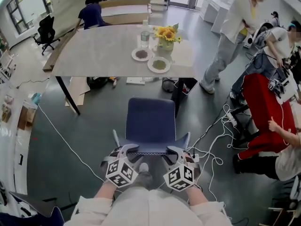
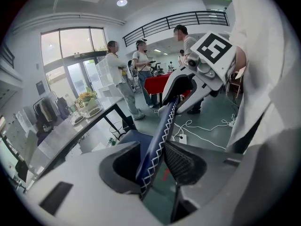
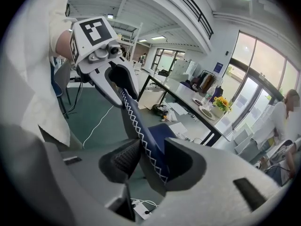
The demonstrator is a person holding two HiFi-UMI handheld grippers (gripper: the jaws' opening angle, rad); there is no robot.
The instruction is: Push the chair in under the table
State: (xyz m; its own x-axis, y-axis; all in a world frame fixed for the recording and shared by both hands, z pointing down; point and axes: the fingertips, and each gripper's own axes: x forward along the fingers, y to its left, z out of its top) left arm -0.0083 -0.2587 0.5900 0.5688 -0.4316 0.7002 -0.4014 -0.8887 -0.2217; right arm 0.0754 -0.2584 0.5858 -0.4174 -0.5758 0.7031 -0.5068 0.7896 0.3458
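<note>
Head view puts the dark blue upholstered chair (image 1: 150, 121) straight in front of you on the grey floor (image 1: 89, 135). Its seat faces the pale grey rectangular table (image 1: 103, 51) and stands short of the near edge, not yet under the top. The backrest is the part nearest you, and both of your claws are on its upper edge.

Your left gripper (image 1: 128, 150) holds the backrest towards its left corner, and your right gripper (image 1: 175, 152) holds it towards the right corner, with bare backrest between them. Both point forward and down over the edge.

Left gripper view shows the left gripper (image 2: 155, 161) part-way open. The white-stitched rim of the chair (image 2: 162, 131) runs up through the gap, and the ribbed pad presses one face while the other jaw lies against the opposite face. You have a grip on it there. Right gripper view shows the same for the right gripper (image 3: 146, 161): its jaws are about half apart and closed onto the stitched edge of the chair (image 3: 141, 131), which fills the space between them.

On the table, near its far right part, two round white plates stand just beside each other. The smaller plate (image 1: 141, 54) and the larger plate (image 1: 159, 64) each hold a dark, grainy heap; what it is cannot be made out. Behind them a vase of yellow sunflowers (image 1: 166, 36) stands beside a clear glass tumbler (image 1: 145, 37).
</note>
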